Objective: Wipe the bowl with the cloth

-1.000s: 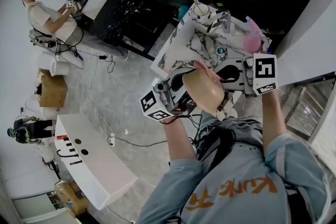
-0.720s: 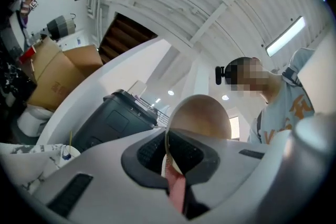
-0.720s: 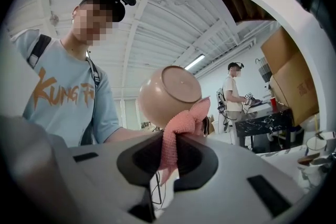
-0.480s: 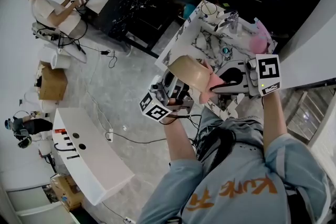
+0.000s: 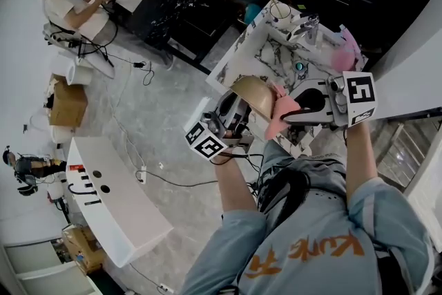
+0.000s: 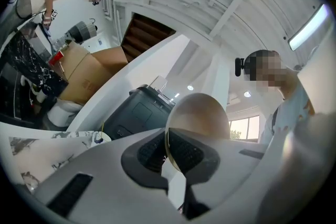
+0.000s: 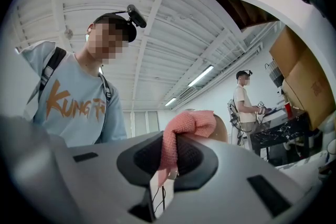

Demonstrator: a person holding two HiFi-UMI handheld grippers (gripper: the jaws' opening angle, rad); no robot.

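The left gripper point(image 5: 233, 106) holds the bowl point(image 5: 254, 94) up in the air in front of the person's chest, over the near edge of the marble counter point(image 5: 238, 59). In the left gripper view its jaws stand almost together, pinched on the bowl's thin rim, with one pad inside and one outside. The tan bowl is tipped on edge and rises above them. The right gripper point(image 5: 290, 112) faces it from the right. Its jaws are closed on the pink cloth point(image 5: 278, 114). In the right gripper view one fold is bunched over the top of the pads and a loose end hangs down between them. In the head view the cloth lies against the bowl's right side, and the two grippers are close together. A second person point(image 5: 65, 7) stands at a dark table point(image 5: 173, 0) well away.
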